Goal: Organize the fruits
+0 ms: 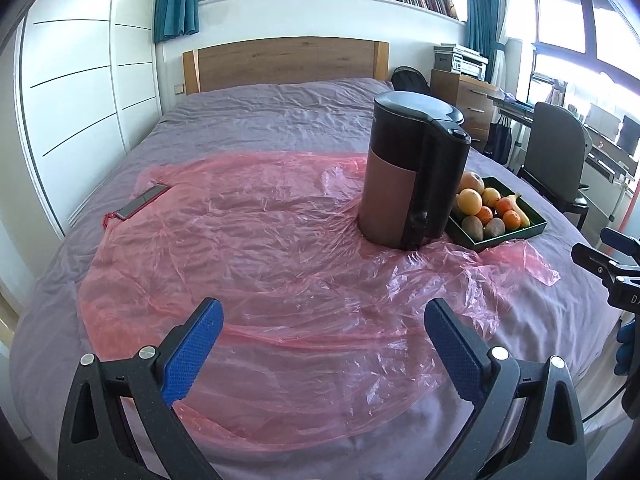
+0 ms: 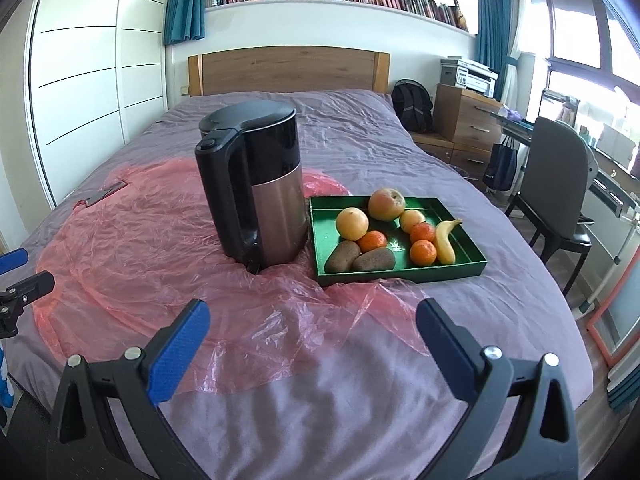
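The green tray (image 2: pixel 460 264) sits on the bed (image 2: pixel 360 420) right of centre, its near edge resting on the crumpled pink plastic sheet (image 2: pixel 140 248), its right side not far from the mattress edge. Just left of it stands the kettle (image 2: pixel 256 192), upright, nearly touching the tray wall. Bare purple bedding lies open between tray and both grippers. In the tray the banana (image 2: pixel 445 240) runs near-to-far, stem end pointing away; two brown oblong fruits, perhaps kiwis (image 2: pixel 360 260), lie crosswise at the near rim. The left gripper (image 1: pixel 322 336) and right gripper (image 2: pixel 314 338) hover spread wide, holding nothing.
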{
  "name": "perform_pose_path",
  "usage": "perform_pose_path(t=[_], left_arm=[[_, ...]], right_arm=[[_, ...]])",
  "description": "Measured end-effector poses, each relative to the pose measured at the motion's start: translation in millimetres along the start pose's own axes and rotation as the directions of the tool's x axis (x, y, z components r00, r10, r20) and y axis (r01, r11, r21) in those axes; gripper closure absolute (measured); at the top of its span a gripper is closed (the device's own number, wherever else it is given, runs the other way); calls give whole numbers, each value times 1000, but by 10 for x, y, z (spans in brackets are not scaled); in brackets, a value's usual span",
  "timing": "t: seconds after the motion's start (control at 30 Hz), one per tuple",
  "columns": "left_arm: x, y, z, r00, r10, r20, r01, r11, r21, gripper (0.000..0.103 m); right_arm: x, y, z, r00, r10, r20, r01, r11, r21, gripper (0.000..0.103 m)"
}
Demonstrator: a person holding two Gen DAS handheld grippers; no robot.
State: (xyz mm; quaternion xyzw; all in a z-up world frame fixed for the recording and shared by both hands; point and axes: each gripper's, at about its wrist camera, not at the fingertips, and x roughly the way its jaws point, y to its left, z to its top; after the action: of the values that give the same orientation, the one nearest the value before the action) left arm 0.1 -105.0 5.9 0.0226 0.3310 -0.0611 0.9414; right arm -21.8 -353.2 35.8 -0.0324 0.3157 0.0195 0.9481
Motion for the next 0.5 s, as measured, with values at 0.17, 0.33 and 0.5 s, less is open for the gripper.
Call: perform_pose_path(t=[0.17,0.33,0.5], left_arm=[[71,-117,36,1000,-2,-11,2,1000,23,4],[134,-224,68,1000,0,-21,0,999,39,4],[204,-257,87,999,11,-37,-10,1000,25,4]], right_arm=[[12,-181,-18,1000,-16,5,16,1000,17,0],[38,-331,-41,1000,-26,3,26,999,35,0],[88,-476,-58,999,-33,-2,33,998,47,0]])
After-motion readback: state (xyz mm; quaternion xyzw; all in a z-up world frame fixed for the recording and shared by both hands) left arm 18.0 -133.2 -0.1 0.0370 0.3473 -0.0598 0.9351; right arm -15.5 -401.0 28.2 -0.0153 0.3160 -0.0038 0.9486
